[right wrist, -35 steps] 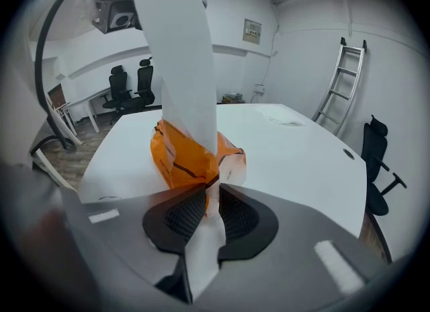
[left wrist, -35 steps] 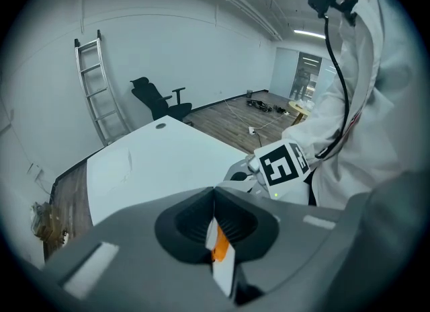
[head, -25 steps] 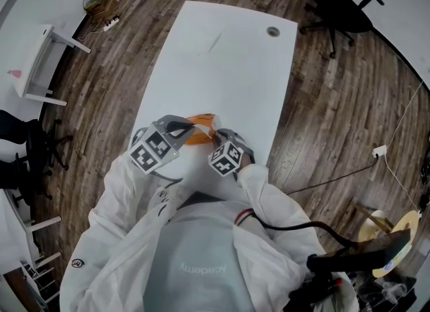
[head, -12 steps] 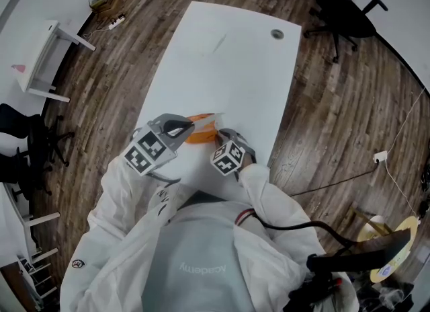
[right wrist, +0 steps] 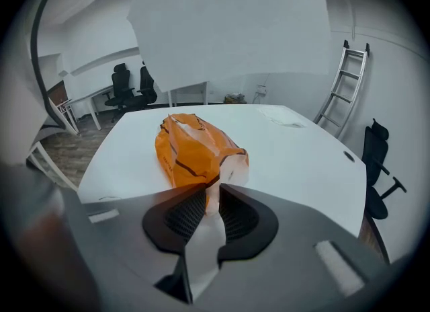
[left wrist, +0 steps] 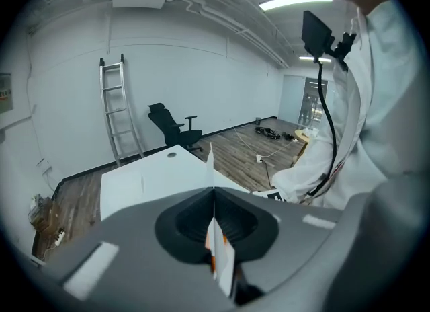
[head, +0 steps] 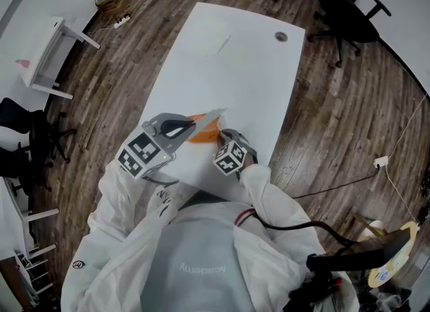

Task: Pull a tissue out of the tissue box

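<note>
Compared with the earlier head view, the left claw point(head: 193, 125) is standing higher above the white table point(head: 228, 62) and has swung a little outward, and the tissue point(head: 213, 114) is trailing farther out beyond its tips; the right claw point(head: 221, 137) is sitting where it was. In its own view the left claw point(left wrist: 213, 193) is showing its jaws pressed fully together on the tissue point(left wrist: 221, 260), which is running edge-on between the pads and standing up past them as a thin white blade. The right claw point(right wrist: 211, 193) is showing its jaws closed on a pale flap at the near end of the orange tissue pack point(right wrist: 191, 152), so the pack is lying directly ahead of that claw, flat on the table point(right wrist: 289, 149), and just beside and below the left claw's tips in the head view point(head: 205, 131). From the right claw, the tissue point(right wrist: 228, 28) is hanging as a broad white sheet above and ahead of the pack, with a strip of room showing between its lower edge and the orange wrapper; whether a corner is still caught in the opening cannot be told. Judgement: the extraction step is in hand and nearing its end, one claw anchoring the pack while the other is drawing the sheet up. The next move is calling for a continued steady lift by the left claw, away from the pack, with the right claw keeping its hold so the light pack is not dragged up with the sheet.
</note>
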Motion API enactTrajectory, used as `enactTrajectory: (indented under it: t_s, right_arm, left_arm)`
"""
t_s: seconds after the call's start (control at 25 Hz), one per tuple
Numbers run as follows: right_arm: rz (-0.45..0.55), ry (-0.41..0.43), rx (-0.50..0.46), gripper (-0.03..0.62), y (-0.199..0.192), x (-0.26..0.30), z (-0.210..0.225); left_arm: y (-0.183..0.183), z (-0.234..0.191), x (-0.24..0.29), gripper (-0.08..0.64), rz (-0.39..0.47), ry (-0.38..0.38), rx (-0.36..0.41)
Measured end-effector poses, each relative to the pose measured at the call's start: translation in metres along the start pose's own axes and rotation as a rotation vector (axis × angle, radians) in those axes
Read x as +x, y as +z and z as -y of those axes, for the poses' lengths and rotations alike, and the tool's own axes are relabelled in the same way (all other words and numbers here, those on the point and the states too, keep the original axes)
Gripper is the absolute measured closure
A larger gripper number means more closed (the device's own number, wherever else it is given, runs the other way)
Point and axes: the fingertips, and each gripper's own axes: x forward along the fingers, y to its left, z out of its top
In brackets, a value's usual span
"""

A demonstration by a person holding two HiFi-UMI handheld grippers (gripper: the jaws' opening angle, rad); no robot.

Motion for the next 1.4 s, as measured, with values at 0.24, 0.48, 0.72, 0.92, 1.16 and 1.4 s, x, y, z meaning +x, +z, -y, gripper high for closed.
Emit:
enactTrajectory:
  t_s: [0.24,0.48,0.72,0.92,1.16,1.4]
  right_arm:
    - [0.036,0.005,0.043,0.524,0.003,-0.005,0.001]
    - [0.084,0.014,0.093,0.496,0.011,-0.013,0.004]
    - [0.099,0.015,0.106,0.489,0.011,-0.022,0.007]
    - [0.134,0.007,0.161,0.497,0.016,-0.04,0.013]
    - [0.232,-0.004,0.325,0.516,0.025,-0.076,0.036]
    - [0.309,-0.03,0.437,0.529,0.026,-0.112,0.064]
  left_arm:
    - [0.015,0.005,-0.013,0.56,0.043,0.011,-0.004]
    - [0.013,0.004,-0.016,0.56,0.046,0.021,-0.019]
    - [0.016,0.006,-0.017,0.56,0.062,0.029,-0.037]
    - [0.015,0.004,-0.017,0.56,0.078,0.057,-0.055]
    - [0.011,0.005,-0.014,0.56,0.094,0.109,-0.068]
    - [0.005,0.003,-0.021,0.56,0.129,0.159,-0.107]
